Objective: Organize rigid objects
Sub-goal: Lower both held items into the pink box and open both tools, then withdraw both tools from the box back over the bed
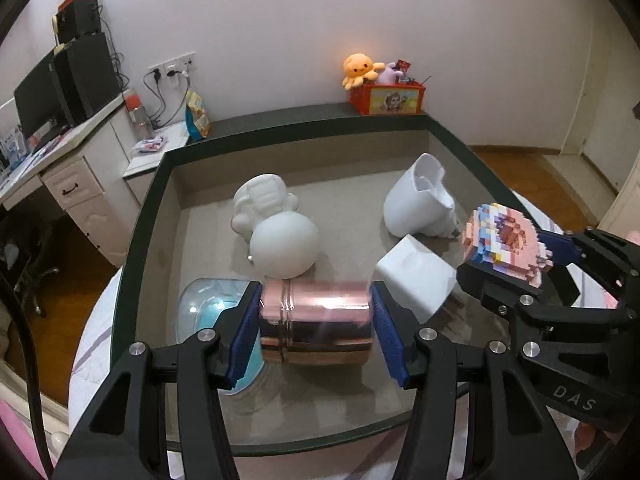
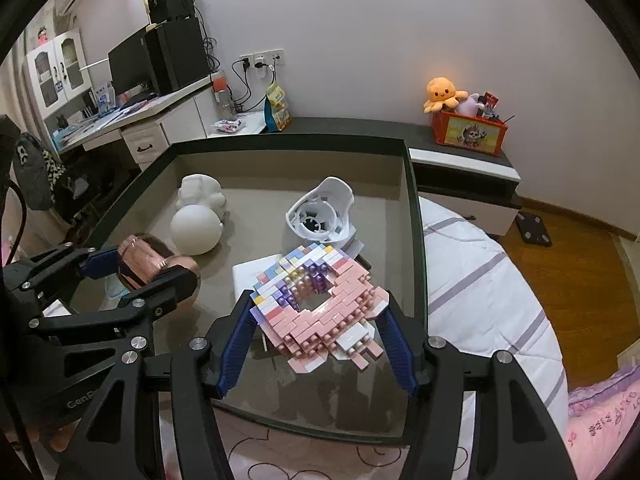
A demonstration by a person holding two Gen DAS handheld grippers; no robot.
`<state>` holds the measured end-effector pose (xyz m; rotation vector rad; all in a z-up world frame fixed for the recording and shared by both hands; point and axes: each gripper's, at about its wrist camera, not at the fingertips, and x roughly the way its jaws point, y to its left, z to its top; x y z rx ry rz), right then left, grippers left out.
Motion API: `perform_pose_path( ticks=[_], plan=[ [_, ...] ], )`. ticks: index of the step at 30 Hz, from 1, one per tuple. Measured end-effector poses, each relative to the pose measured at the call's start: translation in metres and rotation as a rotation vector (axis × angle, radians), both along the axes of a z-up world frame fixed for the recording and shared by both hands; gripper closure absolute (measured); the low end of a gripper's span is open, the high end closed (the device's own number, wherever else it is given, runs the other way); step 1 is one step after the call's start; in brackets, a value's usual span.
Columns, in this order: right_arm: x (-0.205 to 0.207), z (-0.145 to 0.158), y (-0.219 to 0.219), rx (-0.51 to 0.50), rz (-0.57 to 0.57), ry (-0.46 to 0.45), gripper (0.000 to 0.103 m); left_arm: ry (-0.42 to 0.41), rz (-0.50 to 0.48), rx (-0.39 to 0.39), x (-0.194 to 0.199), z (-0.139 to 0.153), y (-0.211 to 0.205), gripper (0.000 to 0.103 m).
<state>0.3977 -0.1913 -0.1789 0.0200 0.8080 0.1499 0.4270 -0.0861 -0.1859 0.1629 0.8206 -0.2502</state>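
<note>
The left tool (image 1: 316,322) is clamped end-to-end on a rose-gold cylindrical canister (image 1: 316,316); the right tool (image 2: 316,336) grips a pink brick-built model (image 2: 320,304), both held above the tray (image 1: 280,120) on the bench. Lower each onto bare tray floor, clear of the white figurine (image 1: 272,224) and white box (image 1: 416,276). Part the pads only once each load rests flat, since the canister may roll.

A home bedroom: striped bedding (image 2: 480,264), desk (image 2: 152,116), plush octopus (image 2: 442,92).

"DAS" on right tongs (image 1: 508,256), "Gen" on left tongs (image 2: 132,276)
</note>
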Motion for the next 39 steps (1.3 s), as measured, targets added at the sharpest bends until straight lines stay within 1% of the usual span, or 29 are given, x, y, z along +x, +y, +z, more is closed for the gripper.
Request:
perform_pose_path(
  ticks=[3,4,5,7,8,9,10,12,16,19,20,22,26,28,29,32,34,39],
  plan=[
    [0.000,0.000,0.003,-0.018,-0.004,-0.001,0.039,-0.005,0.014,0.019,-0.001,0.001,0.003,0.042],
    [-0.001,0.000,0.003,-0.019,0.000,0.001,0.039,-0.004,0.023,0.018,-0.003,0.003,0.005,0.038],
    [-0.001,0.001,0.003,-0.014,0.002,0.002,0.037,-0.001,0.029,0.013,-0.005,0.005,0.008,0.037],
    [-0.006,0.005,0.001,0.006,0.003,-0.008,0.032,-0.005,0.034,-0.005,-0.011,0.010,0.014,0.035],
    [-0.006,0.007,0.000,0.008,0.001,-0.014,0.021,-0.015,0.037,-0.019,-0.017,0.015,0.018,0.030],
    [-0.010,0.011,-0.001,-0.001,-0.012,-0.029,0.017,-0.035,0.038,-0.035,-0.024,0.022,0.022,0.028],
    [-0.017,0.017,-0.002,0.004,-0.011,-0.049,0.017,-0.057,0.041,-0.044,-0.031,0.028,0.025,0.025],
    [-0.031,0.030,-0.002,0.022,-0.009,-0.082,0.017,-0.115,0.053,-0.056,-0.053,0.045,0.031,0.023],
    [-0.071,0.058,0.005,0.029,-0.003,-0.168,0.017,-0.244,0.074,-0.085,-0.105,0.079,0.042,0.016],
    [-0.109,0.079,0.009,0.037,-0.009,-0.248,0.016,-0.317,0.083,-0.100,-0.142,0.096,0.049,0.016],
    [-0.127,0.087,0.012,0.032,-0.011,-0.279,0.016,-0.350,0.086,-0.104,-0.160,0.103,0.052,0.016],
    [-0.153,0.096,0.016,0.029,-0.012,-0.323,0.015,-0.389,0.084,-0.110,-0.186,0.111,0.054,0.016],
    [-0.199,0.109,0.021,0.019,-0.021,-0.394,0.012,-0.452,0.090,-0.120,-0.234,0.123,0.060,0.016],
    [-0.223,0.114,0.023,0.014,-0.038,-0.430,0.008,-0.483,0.098,-0.133,-0.259,0.128,0.065,0.014],
    [-0.233,0.115,0.024,0.013,-0.046,-0.445,0.000,-0.490,0.102,-0.141,-0.267,0.129,0.065,0.013],
    [-0.264,0.121,0.026,0.024,-0.050,-0.492,0.000,-0.522,0.120,-0.135,-0.295,0.133,0.067,0.012],
    [-0.282,0.124,0.030,0.010,-0.059,-0.521,0.000,-0.548,0.135,-0.127,-0.312,0.135,0.070,0.012],
    [-0.311,0.130,0.033,-0.005,-0.077,-0.567,0.000,-0.586,0.146,-0.145,-0.344,0.141,0.077,0.012]
  ],
)
